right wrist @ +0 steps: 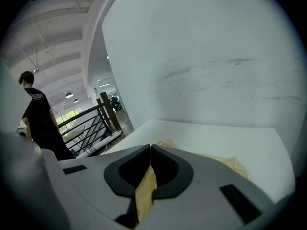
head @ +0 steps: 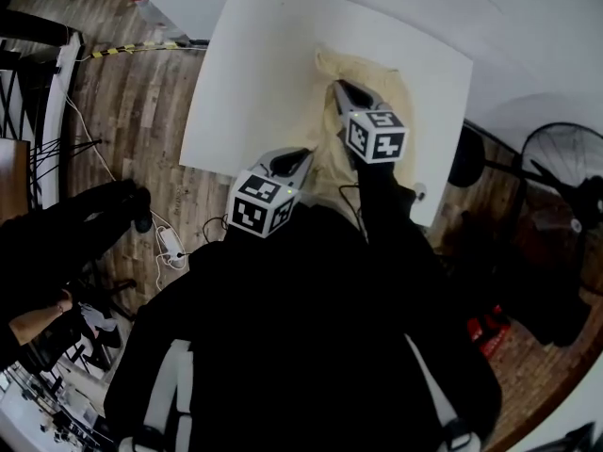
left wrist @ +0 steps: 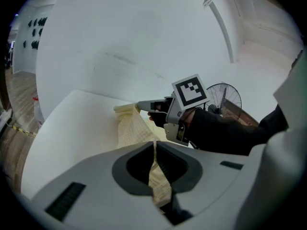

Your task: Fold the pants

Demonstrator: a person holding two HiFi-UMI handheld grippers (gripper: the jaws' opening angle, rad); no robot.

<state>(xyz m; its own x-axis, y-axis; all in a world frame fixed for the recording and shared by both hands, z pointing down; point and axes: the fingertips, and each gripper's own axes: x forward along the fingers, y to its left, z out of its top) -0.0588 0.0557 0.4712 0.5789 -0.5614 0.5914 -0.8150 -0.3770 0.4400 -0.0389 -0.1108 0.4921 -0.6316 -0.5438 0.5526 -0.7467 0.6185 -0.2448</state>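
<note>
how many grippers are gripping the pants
2. The left gripper is shut on the pale yellow pants at the near edge of the white table; the right gripper is shut on them farther in.

pants [head: 377, 78] on white table [head: 273, 73] | left gripper [head: 298, 156] at near edge | right gripper [head: 343, 88] over pants, farther in

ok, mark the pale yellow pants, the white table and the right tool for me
pale yellow fabric pants [head: 369, 72], head view, flat far part.
white rectangular table [head: 264, 73], head view, bare top.
right tool [right wrist: 150, 149], right gripper view, shut tips pinching the pants.
</note>
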